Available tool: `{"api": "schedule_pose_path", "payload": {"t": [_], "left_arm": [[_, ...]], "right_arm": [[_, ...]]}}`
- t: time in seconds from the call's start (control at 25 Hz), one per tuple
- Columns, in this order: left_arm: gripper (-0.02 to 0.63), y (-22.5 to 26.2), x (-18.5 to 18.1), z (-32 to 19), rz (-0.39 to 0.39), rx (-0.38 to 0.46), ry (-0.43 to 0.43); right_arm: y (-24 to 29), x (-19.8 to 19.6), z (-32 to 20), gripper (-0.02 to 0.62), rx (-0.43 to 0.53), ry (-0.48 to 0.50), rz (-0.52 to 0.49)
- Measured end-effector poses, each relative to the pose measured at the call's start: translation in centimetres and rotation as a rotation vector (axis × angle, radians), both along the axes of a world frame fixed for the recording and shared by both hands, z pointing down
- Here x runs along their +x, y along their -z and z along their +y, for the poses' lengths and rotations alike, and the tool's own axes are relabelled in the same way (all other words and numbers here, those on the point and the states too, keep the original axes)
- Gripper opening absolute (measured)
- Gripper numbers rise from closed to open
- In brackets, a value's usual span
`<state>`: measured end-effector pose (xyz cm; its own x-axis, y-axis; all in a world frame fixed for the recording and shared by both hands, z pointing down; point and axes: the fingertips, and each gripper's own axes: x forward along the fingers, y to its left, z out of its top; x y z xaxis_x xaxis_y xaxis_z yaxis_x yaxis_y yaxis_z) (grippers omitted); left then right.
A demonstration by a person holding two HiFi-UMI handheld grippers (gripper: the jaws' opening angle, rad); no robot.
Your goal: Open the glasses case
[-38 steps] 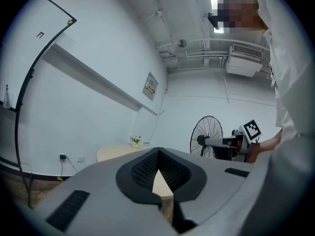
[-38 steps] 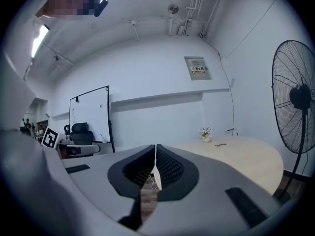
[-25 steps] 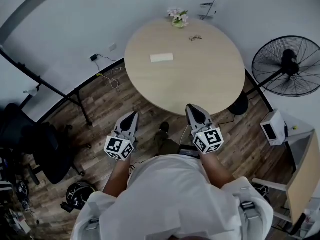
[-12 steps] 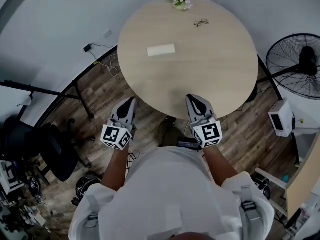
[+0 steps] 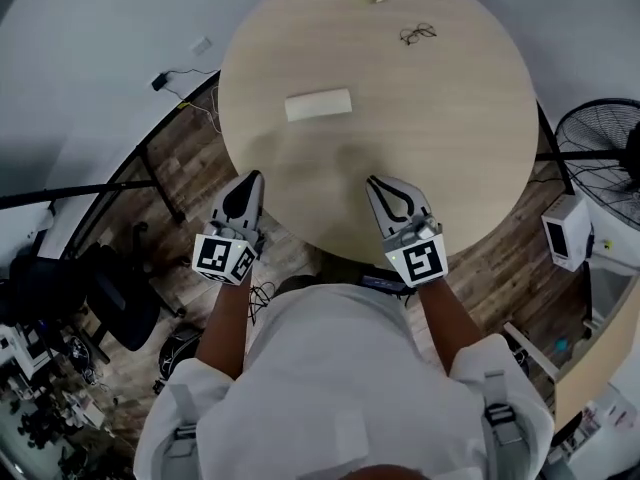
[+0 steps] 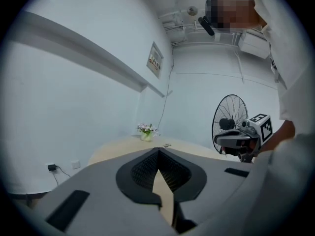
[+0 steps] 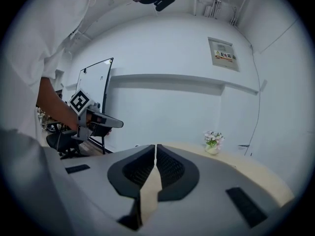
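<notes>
"While the glasses case (image 5: pixel 318 105) lies closed on the surface (image 5: pixel 450 148), is any step complete?"

"None, by my reading: approach and opening are left. Left tongs (image 5: pixel 249 180) and right tongs (image 5: pixel 377 182) are both closed on nothing, forearms extended, tips pointing toward the case, well short of it."

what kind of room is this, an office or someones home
Most likely an office or meeting room: a round table on a wood floor, a whiteboard on a stand, a black office chair and a standing fan.
</notes>
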<state>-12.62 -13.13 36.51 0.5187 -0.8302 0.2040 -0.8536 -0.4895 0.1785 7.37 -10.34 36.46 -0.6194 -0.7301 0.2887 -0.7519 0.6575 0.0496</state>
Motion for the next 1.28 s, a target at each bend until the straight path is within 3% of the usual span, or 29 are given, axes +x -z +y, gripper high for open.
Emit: {"api": "schedule_pose_path", "payload": {"t": [0.28, 0.48, 0.68, 0.8, 1.0, 1.16, 1.28], "left_arm": [[0.011, -2.4, 0.6, -5.8, -0.063, 0.006, 0.014], [0.011, -5.8, 0.8, -8.3, -0.095, -0.002, -0.004], [0.011, -9.1, 0.5, -11.2, -0.089, -0.007, -0.001], [0.011, -10.8, 1.1, -12.2, -0.071, -0.024, -0.001], [0.011, -12.2, 3.2, -13.4, -0.105, 0.026, -0.065], [0.011, -13.7, 3.5, -14.5, -0.085, 0.028, -0.077], [0.011, -14.6, 3.5, -14.3, -0.133, 0.037, -0.119]], "right_arm": [[-2.7, 0.4, -6.8, 0.030, 0.027, 0.041, 0.063], [-5.3, -0.6, -11.0, 0.094, 0.152, 0.125, 0.203], [-9.6, -0.6, -14.3, 0.098, 0.155, 0.160, 0.345], [-11.9, -0.8, -15.4, 0.101, 0.151, 0.190, 0.424], [-15.9, -1.4, -16.4, 0.106, 0.144, 0.242, 0.489], [-18.4, -1.4, -16.9, 0.106, 0.143, 0.262, 0.533], [-19.7, -1.3, -17.2, 0.106, 0.159, 0.268, 0.558]]}}
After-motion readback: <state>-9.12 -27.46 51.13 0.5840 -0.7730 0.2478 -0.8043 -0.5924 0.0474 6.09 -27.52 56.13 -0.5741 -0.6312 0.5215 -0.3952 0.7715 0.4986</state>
